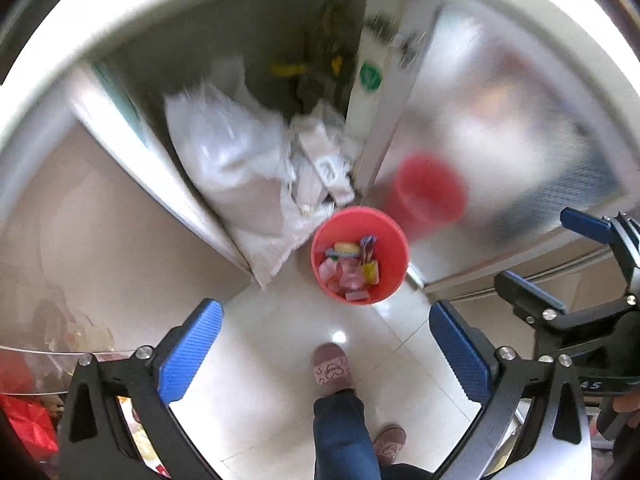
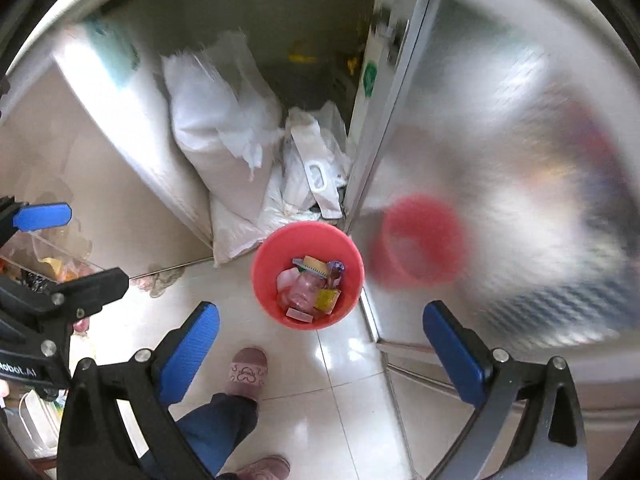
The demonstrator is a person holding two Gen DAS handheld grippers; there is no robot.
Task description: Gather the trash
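Right gripper (image 2: 320, 356): jaws are seen spread wide, nothing between them; it is pointed steeply down at the floor.
Left gripper (image 1: 326, 354): jaws are likewise seen wide apart and empty, held just beside the right one.
Bin (image 2: 307, 275): a red round bin is found below and ahead of both grippers, standing upright on the floor (image 2: 352, 392), touching or just beside the frosted door (image 2: 500, 160).
Trash (image 2: 316, 286): wrappers, a pinkish clear bottle, a yellow packet and a brush-like piece are seen lying inside the bin, well below its rim.
Beyond the bin: white bags (image 2: 224, 120) are stacked further ahead in the doorway.
Below the grippers: a slipper (image 2: 247, 372) and a trouser leg are seen nearer than the bin.
Handling, judged: the trash is expected to be light, soft and crinkly; the bottle may be slippery. The bin is judged thin, stiff plastic, light even when filled.
Hold, judged: the bin would best be taken at its rim, one pad inside and one outside.
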